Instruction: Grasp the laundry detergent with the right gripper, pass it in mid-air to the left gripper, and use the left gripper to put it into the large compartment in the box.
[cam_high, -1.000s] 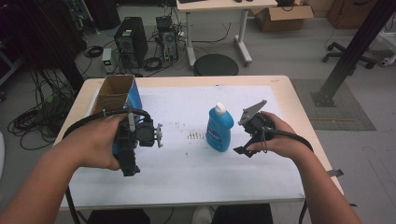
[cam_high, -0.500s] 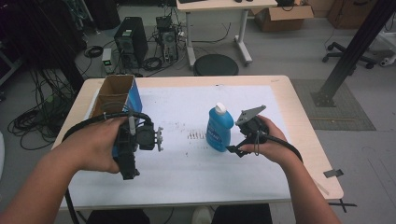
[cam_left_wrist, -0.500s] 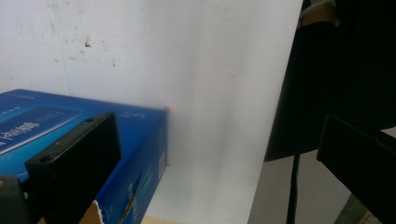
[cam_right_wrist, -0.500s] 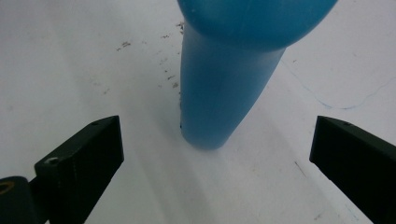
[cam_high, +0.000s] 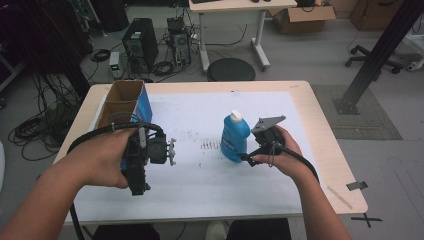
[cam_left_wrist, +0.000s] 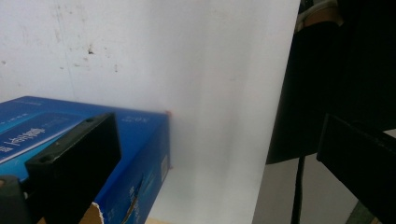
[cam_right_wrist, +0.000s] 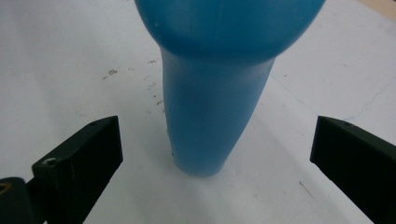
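Both jaws of the right gripper (cam_high: 248, 157) stand wide apart, the bottle (cam_right_wrist: 219, 107) centred between them, untouched. Closing off-centre could tip it. The left gripper (cam_left_wrist: 205, 154) is open beside the box (cam_left_wrist: 140, 149).

Even, soft room light falls from above — the white sheet (cam_high: 200, 125) on the table is bright, with faint shadows under the hands. The high view is sharp mid-frame and bends slightly at its edges. In the gripper views the blue bottle (cam_right_wrist: 219, 93) and blue box (cam_left_wrist: 93, 140) are soft — close, slightly out of focus.
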